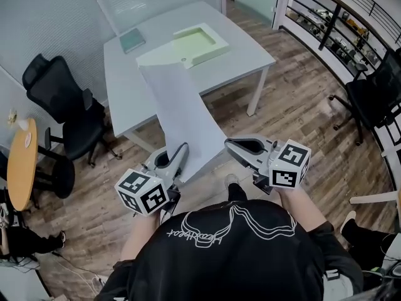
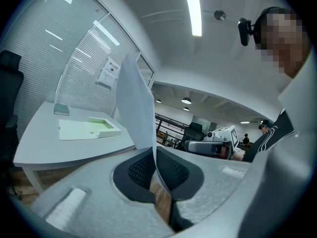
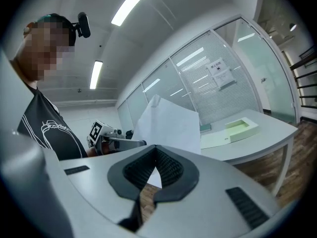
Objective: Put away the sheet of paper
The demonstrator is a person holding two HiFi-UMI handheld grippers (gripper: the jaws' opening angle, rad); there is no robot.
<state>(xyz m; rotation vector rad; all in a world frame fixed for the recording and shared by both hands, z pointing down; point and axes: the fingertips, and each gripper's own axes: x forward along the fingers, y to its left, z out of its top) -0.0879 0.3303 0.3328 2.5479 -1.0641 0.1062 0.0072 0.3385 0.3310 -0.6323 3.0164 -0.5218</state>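
Note:
A large white sheet of paper (image 1: 182, 111) slopes from the grey table (image 1: 241, 58) down towards me. My left gripper (image 1: 185, 148) is shut on its lower left edge. In the left gripper view the sheet (image 2: 136, 108) rises edge-on from between the closed pads of the left gripper (image 2: 154, 155). My right gripper (image 1: 227, 142) is closed on the sheet's lower right corner. In the right gripper view the sheet (image 3: 168, 125) stands face-on behind the meeting tips of the right gripper (image 3: 156, 148). The sheet's far end lies on the table beside a pale green tray (image 1: 199, 42).
A grey-green book (image 1: 132, 39) lies at the table's far left corner. A black office chair (image 1: 62, 99) stands left of the table, another (image 1: 376, 93) at the right. A round wooden table (image 1: 22, 162) is at the far left, and a railing (image 1: 338, 5) runs at the top right.

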